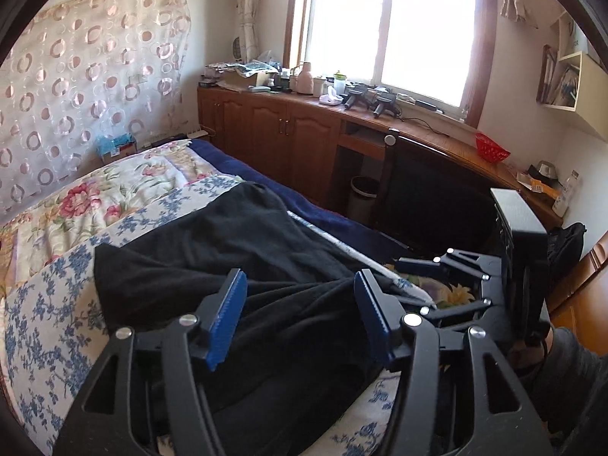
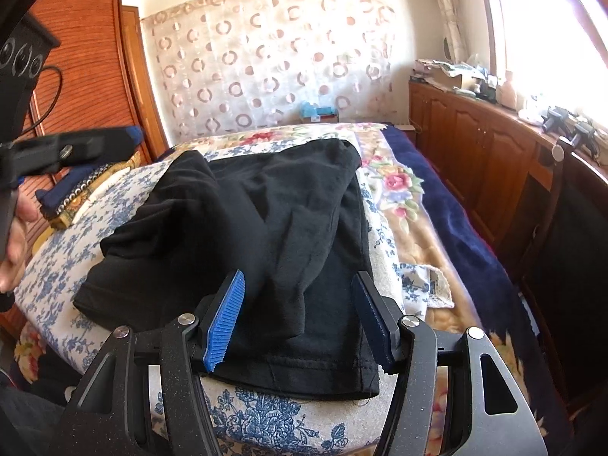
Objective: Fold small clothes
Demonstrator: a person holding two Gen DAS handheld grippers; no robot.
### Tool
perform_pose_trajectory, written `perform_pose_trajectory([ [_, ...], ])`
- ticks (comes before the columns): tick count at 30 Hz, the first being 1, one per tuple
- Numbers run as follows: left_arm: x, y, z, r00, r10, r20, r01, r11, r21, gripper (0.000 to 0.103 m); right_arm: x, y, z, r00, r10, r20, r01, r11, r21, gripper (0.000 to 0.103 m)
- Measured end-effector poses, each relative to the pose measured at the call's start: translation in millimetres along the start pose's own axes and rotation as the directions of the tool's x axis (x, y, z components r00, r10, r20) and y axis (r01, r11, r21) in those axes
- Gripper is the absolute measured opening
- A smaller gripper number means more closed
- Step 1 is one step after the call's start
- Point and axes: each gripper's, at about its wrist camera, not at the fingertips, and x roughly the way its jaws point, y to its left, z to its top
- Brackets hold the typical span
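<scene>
- While both of my grippers hang over the bed, the black garment lies on the blue-flowered cloth, partly folded, with one part lying over another.
- My left gripper has its jaws apart, and nothing is pinched between them. The black cloth lies under them.
- My right gripper has its jaws apart too. A fold of the garment sits between the pads, but I do not see them press on it.
- What could go wrong: if I close on the thick fold, I may grab two layers at once and pull the whole thing crooked.
- The soft cloth could slide on the flowered cloth when I tug, and the fold could fall open.
- The near hem sits close to the edge of the flowered cloth, so a pull toward me could drag it off.
- My two grippers are near each other, so they could bump.
- In the right wrist view the garment's long side runs away from me, from the near hem up toward the curtain. It leans a little to the right.
</scene>
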Motion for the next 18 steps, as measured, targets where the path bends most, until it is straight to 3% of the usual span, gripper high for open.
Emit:
perform_pose_trajectory([
  [8, -41.6, 45.1, -40.3, 0.993, 0.115, 0.02, -0.113, 0.99, -0.082, 0.058, -2.9, 8.4, 13.6, 1.0, -0.016, 0.024, 0.017, 1.0, -0.026, 0.06],
  [18, -86.8, 101.6, -95.5, 0.967, 0.255, 0.015, -0.246, 0.947, -0.209, 0.058, -2.7, 33.7, 34.1, 0.999, 0.01, 0.046, -0.007, 0.997, -0.079, 0.06],
])
